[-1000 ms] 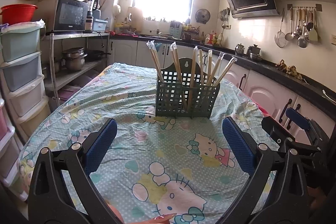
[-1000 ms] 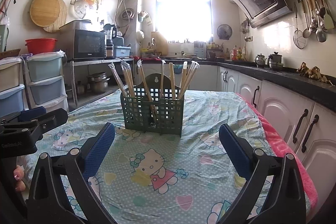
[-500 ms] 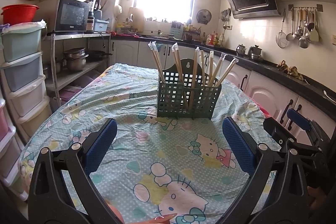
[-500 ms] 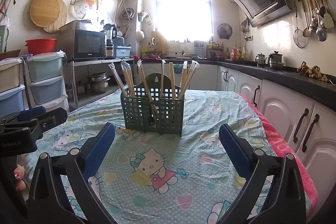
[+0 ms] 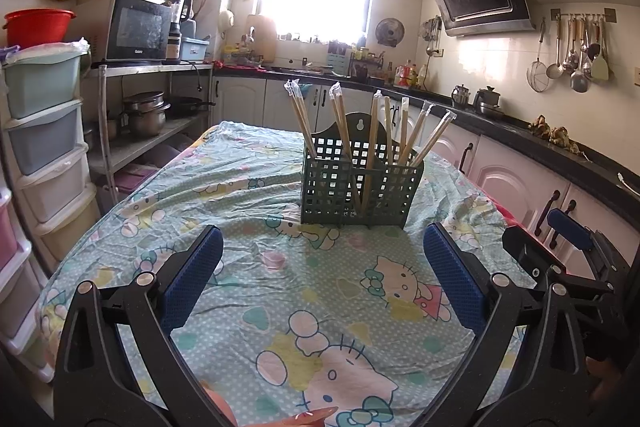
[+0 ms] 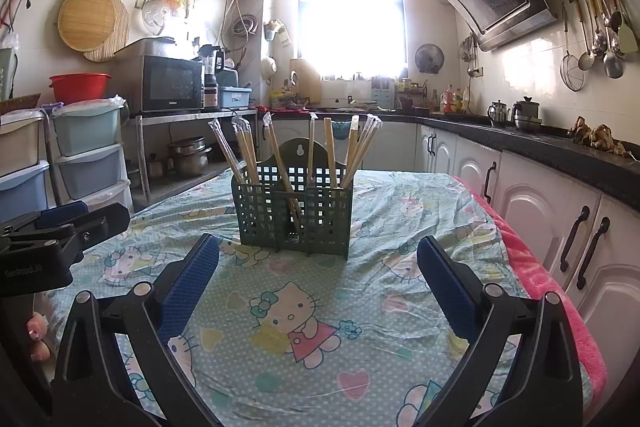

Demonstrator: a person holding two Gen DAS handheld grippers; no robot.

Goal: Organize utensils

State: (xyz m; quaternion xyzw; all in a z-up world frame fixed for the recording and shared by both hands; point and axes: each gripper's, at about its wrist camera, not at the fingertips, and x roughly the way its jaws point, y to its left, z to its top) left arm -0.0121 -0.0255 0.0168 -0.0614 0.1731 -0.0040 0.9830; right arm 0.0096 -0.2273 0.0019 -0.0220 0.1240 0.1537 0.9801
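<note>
A dark green lattice utensil holder (image 5: 360, 187) stands upright on the table; it also shows in the right wrist view (image 6: 294, 215). Several wrapped wooden chopsticks (image 5: 374, 135) lean inside it, also seen in the right wrist view (image 6: 280, 163). My left gripper (image 5: 322, 279) is open and empty, short of the holder. My right gripper (image 6: 318, 279) is open and empty, also short of it. The right gripper shows at the right edge of the left wrist view (image 5: 560, 251); the left gripper shows at the left edge of the right wrist view (image 6: 60, 231).
The table wears a Hello Kitty cloth (image 5: 280, 267) with a pink towel (image 6: 552, 291) along its right edge. White cabinets (image 6: 560, 227) run along the right. Plastic drawers (image 5: 44, 147) and a metal shelf with pots (image 5: 148, 115) stand on the left.
The left wrist view has shifted slightly, the holder sitting a little further right in it. Both grippers stay open and the right one has barely moved.
</note>
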